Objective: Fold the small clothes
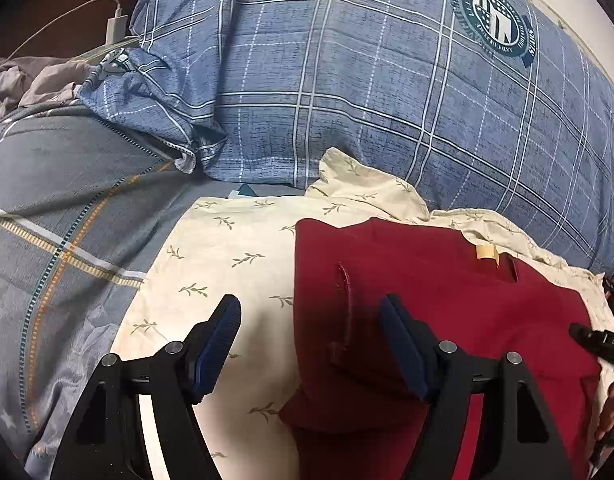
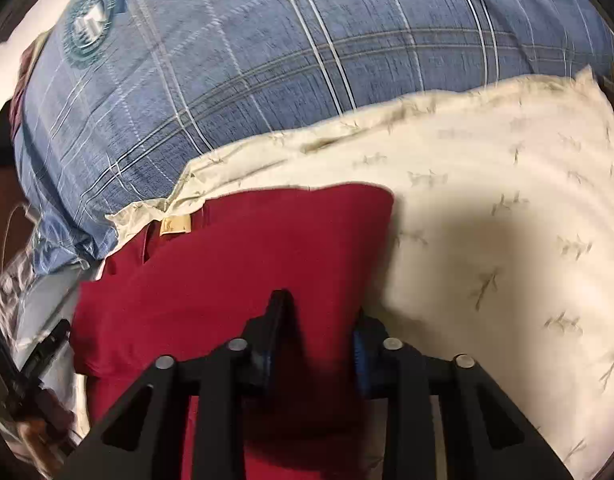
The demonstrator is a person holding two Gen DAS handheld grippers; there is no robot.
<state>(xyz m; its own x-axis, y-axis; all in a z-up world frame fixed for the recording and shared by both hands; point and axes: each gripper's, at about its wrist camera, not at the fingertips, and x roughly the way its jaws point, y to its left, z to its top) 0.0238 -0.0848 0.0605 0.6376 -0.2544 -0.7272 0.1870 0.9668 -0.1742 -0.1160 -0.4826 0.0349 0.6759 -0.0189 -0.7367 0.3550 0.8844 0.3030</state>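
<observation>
Left wrist view: red garment (image 1: 447, 320) lies flat on cream leaf-print cloth (image 1: 219, 264), by the blue plaid pillow (image 1: 347, 80). Left gripper (image 1: 310, 320) gapes wide, empty. Fabric looks soft, light, floppy; best pinched at an edge/corner.

Right wrist view: right gripper (image 2: 319, 320) has red cloth bunched between nearly closed jaws, prob. gripped. No containers.

garment (image 1: 447, 312) on cloth (image 1: 219, 264), pillow (image 1: 347, 80) behind both

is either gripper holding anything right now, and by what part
The right gripper is shut on the red garment, pinching a raised fold at its near edge. The left gripper is open over the garment's left edge, holding nothing.
</observation>
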